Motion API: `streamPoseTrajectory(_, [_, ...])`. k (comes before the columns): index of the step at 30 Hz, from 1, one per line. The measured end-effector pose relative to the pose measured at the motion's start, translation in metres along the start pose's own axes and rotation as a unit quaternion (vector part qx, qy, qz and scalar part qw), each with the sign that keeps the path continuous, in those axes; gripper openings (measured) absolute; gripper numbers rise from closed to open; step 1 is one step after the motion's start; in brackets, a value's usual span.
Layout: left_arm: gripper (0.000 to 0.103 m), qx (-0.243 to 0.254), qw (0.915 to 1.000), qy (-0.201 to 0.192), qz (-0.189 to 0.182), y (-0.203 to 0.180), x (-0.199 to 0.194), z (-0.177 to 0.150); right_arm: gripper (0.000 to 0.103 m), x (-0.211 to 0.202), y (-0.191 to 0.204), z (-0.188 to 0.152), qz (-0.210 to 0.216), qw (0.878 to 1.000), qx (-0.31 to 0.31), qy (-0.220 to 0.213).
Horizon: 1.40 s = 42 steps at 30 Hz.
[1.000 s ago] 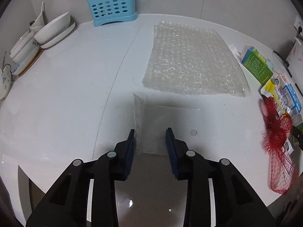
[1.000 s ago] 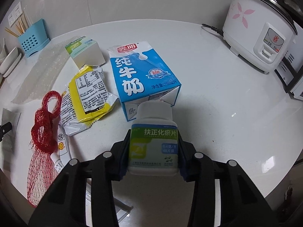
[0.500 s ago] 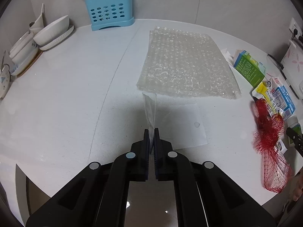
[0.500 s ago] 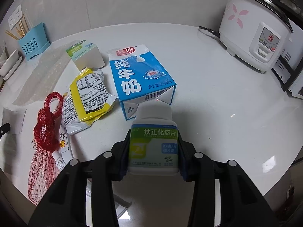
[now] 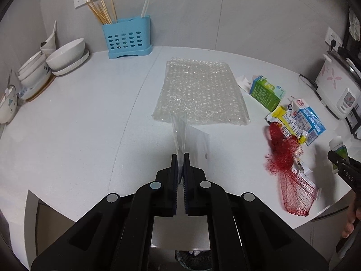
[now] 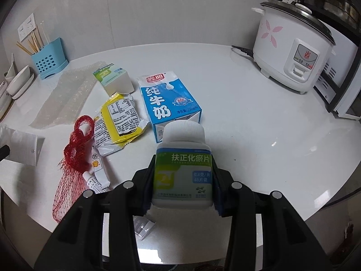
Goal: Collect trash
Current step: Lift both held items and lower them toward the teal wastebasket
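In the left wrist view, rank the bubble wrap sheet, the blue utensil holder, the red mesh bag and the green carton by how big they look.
1. bubble wrap sheet
2. red mesh bag and blue utensil holder: too alike to rank, and the holder stands farther back
3. green carton

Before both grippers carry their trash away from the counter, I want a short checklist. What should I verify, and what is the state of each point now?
1. Left gripper shut on the clear plastic bag: ok, the film is pinched between the pads.
2. Bag free of the bubble wrap: cannot tell, the bag's far edge overlaps it in the view.
3. Right gripper shut on the white pill bottle: ok, both pads press its sides.
4. Bottle cap on: ok.
5. Bottle clear of the blue milk carton: ok, it appears lifted in front of the carton.
6. Bin position: cannot tell, only a dark edge shows below the counter.
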<state>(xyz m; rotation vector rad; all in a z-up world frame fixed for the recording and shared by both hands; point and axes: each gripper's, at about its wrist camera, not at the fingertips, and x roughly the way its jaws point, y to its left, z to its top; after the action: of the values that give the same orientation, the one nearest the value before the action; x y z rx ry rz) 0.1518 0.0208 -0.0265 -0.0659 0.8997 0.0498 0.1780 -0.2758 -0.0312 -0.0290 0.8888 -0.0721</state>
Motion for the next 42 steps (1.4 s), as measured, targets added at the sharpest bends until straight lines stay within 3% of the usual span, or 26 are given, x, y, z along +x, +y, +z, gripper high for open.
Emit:
streamPoseTrajectory(14, [0.003,0.015,0.9982,-0.054,-0.024,-0.021,-0.077,-0.026,0.04,-0.069,0.011,-0.025,0.017,0.999,-0.017,-0.049])
streamPoseTrajectory(22, [0.003,0.008,0.9948,-0.097,-0.029,-0.031,-0.118,-0.065,0.04,-0.103,0.021,-0.055,0.025,0.995,-0.032,-0.093])
streamPoseTrajectory(35, [0.004,0.006,0.9907,-0.128,-0.046,-0.033,-0.144,-0.152,0.04,-0.152,0.039,-0.13,0.061,0.985,-0.058,-0.15])
streamPoseTrajectory(42, [0.004,0.005,0.9916,-0.119,-0.049,-0.022,-0.136,-0.197,0.04,-0.153,0.05,-0.188,0.095,0.982,-0.064,-0.151])
